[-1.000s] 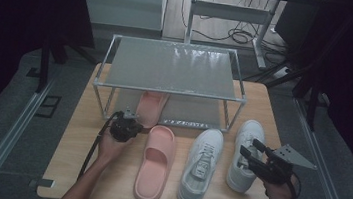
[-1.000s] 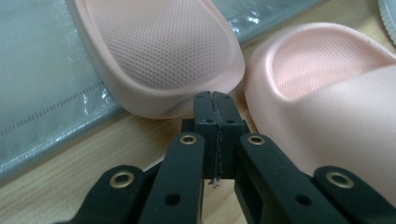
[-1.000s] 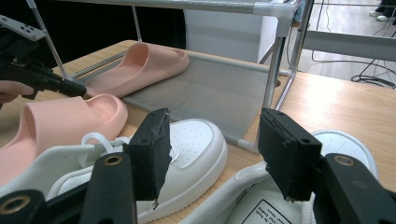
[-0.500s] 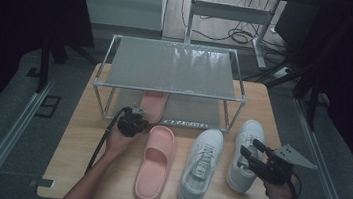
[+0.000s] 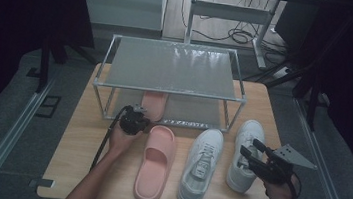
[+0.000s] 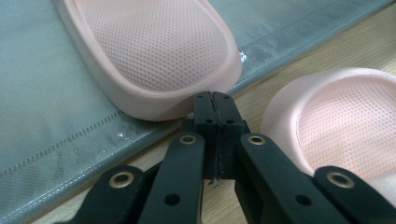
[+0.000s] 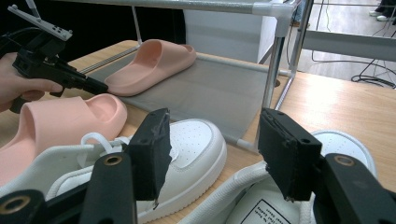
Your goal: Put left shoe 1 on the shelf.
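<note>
One pink slipper (image 5: 154, 103) (image 6: 154, 51) (image 7: 152, 64) lies on the lower shelf of the metal rack (image 5: 173, 69). My left gripper (image 5: 137, 119) (image 6: 215, 100) is shut with nothing between its jaws, its tip touching that slipper's heel. The second pink slipper (image 5: 155, 162) (image 6: 345, 126) (image 7: 60, 123) rests on the table just right of it. Two white sneakers (image 5: 201, 165) (image 5: 245, 154) (image 7: 182, 154) lie side by side at the right. My right gripper (image 5: 251, 158) (image 7: 212, 154) hovers open over the rightmost sneaker's heel.
The wooden table (image 5: 84, 144) holds the two-tier rack with a mesh top shelf and a grey lower shelf (image 7: 210, 100). Rack posts (image 7: 275, 70) stand near the sneakers. A black cable (image 5: 104, 141) trails from the left gripper. Cables lie on the floor behind.
My left gripper has moved right and forward to the shelf slipper's heel, pushing toward the rack. The right gripper has stayed in place.
</note>
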Demonstrator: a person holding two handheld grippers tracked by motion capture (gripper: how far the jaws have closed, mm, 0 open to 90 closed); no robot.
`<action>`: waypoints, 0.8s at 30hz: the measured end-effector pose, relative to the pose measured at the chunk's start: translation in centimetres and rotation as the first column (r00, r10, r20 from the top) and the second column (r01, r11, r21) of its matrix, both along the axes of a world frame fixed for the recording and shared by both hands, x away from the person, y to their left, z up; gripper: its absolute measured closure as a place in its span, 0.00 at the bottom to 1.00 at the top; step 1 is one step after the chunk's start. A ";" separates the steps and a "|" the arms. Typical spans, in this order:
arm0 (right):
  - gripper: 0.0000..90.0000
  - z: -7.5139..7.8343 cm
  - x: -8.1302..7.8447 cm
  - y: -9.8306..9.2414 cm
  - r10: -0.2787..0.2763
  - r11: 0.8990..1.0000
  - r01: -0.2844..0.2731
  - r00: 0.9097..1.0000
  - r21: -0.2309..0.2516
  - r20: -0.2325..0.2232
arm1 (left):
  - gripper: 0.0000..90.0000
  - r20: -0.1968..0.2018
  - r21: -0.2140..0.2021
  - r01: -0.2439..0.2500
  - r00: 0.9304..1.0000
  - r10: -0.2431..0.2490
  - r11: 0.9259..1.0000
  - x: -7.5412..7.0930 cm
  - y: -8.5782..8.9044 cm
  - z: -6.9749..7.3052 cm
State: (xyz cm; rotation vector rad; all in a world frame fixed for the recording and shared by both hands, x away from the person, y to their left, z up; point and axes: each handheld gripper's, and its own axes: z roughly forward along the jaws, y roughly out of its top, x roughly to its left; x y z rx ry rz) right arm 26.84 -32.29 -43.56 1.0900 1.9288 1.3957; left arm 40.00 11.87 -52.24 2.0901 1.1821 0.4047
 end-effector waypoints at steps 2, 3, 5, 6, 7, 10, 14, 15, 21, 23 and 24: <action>0.49 0.0 0.0 0.0 0.001 1.000 -0.001 1.000 0.000 0.000 | 0.99 -0.003 0.002 0.001 1.000 -0.001 1.000 -0.1 0.0 0.0; 0.49 0.0 0.0 0.0 0.001 1.000 -0.001 1.000 0.000 0.000 | 0.99 -0.003 0.002 0.001 1.000 -0.001 1.000 -0.1 0.0 0.0; 0.49 0.0 0.0 0.0 0.001 1.000 -0.001 1.000 -0.001 0.001 | 0.99 -0.003 0.003 0.006 1.000 -0.006 1.000 -0.3 0.1 0.1; 0.49 0.0 0.0 0.0 0.000 1.000 0.000 1.000 0.000 0.002 | 0.99 0.004 0.000 0.011 1.000 -0.011 1.000 -0.7 0.3 0.2; 0.49 0.0 0.0 0.0 0.000 1.000 0.000 1.000 0.000 0.002 | 0.99 0.004 0.000 0.011 1.000 -0.011 1.000 -0.7 0.3 0.2; 0.49 0.1 -0.1 -0.1 -0.003 1.000 0.003 1.000 0.003 0.003 | 0.99 0.006 -0.011 0.010 1.000 -0.010 1.000 -1.7 0.9 0.4; 0.49 0.1 -0.1 -0.1 -0.003 1.000 0.003 1.000 0.002 0.005 | 1.00 0.006 -0.028 0.011 1.000 -0.010 1.000 -3.2 2.1 0.5; 0.49 0.1 -0.1 -0.1 -0.003 1.000 0.003 1.000 0.002 0.006 | 1.00 0.006 -0.036 0.010 1.000 -0.010 0.999 -3.5 2.4 0.5; 0.49 0.1 -0.1 -0.1 -0.006 1.000 0.006 1.000 0.002 0.002 | 1.00 0.009 -0.057 0.010 1.000 -0.009 0.998 -5.5 4.2 0.9; 0.49 0.0 -0.1 -0.1 -0.005 1.000 0.005 1.000 0.001 0.001 | 1.00 0.008 -0.063 0.008 1.000 -0.008 0.998 -6.1 4.6 1.0; 0.49 0.0 -0.1 0.0 -0.002 1.000 0.002 1.000 0.000 0.002 | 1.00 0.005 -0.062 0.008 1.000 -0.008 0.998 -6.6 5.0 1.0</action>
